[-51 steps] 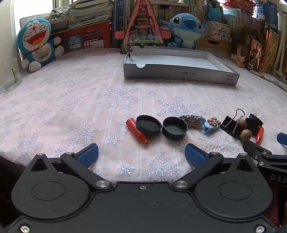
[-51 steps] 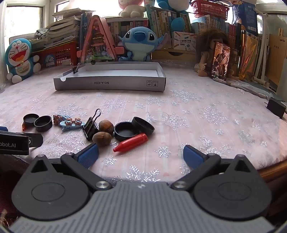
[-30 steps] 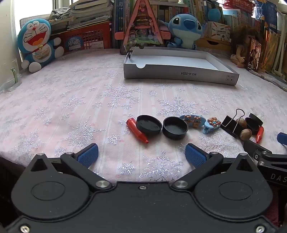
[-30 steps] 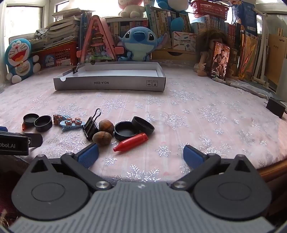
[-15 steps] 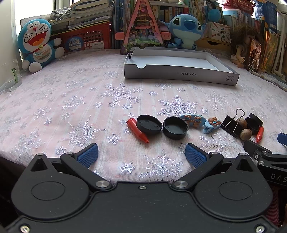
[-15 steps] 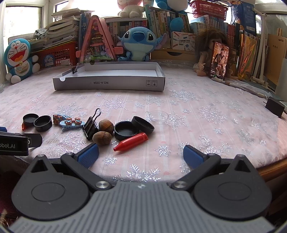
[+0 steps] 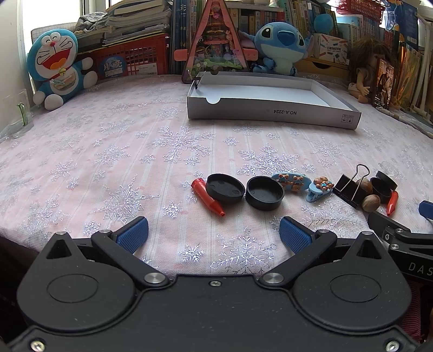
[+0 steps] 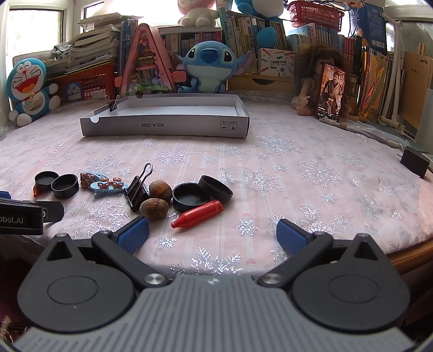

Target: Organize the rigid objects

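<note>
The small items lie unsorted before your empty, wide-open left gripper and right gripper; pick one for the tray.

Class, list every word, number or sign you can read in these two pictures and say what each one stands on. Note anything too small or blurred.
"NO.A-2224", printed upside down: front wall of the white box.
Two small square symbols: same wall, right end; unreadable.
"DAS", cut off: right tool's body, left wrist view.
"obot.AI", cut off: left tool's body, right wrist view.
Book spines, red basket's label: too small or blurred.
</note>
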Motion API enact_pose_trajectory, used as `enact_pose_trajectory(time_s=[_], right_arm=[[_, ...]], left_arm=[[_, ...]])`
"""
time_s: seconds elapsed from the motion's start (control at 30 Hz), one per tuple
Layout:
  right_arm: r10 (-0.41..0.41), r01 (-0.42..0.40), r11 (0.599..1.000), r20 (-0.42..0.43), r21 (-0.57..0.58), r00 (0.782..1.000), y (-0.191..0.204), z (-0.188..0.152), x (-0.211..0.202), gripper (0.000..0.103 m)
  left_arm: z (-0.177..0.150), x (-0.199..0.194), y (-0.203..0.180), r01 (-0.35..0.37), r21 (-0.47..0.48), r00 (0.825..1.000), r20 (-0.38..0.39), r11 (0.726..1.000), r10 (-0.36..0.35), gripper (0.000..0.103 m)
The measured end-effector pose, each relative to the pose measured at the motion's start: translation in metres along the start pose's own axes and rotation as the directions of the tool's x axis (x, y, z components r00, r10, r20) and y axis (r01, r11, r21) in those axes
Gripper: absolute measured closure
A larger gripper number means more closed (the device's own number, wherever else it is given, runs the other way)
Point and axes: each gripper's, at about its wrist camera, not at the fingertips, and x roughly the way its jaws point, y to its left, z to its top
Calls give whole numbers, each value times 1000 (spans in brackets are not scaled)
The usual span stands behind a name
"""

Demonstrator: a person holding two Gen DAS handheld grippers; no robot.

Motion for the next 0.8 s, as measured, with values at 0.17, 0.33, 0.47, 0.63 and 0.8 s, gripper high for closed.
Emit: enact_pose_trajectory(time_s=[0.17, 0.33, 0.47, 0.63, 0.8], right_arm=[[0, 0, 1000, 2, 0, 1000, 0, 0, 0, 0], [0, 0, 1000, 4, 0, 1000, 0, -1, 0, 0], [4, -4, 1000, 3, -5, 1000, 0, 0, -1, 0], [21, -21, 1000, 5, -13, 1000, -3, 2, -1, 0], [21, -21, 1000, 19, -14, 1000, -3, 0, -2, 0]], left_arm=[[0, 0, 0, 0, 0, 1000, 0, 1000, 0, 0], [0, 0, 0, 0, 0, 1000, 2, 1000, 0, 0], [0, 0, 0, -1, 6, 1000, 3, 1000, 1, 0], [-2, -5, 7, 8, 12, 1000, 13, 1000, -8, 0], [0, -5, 4, 10, 16, 1000, 16, 1000, -11, 0]])
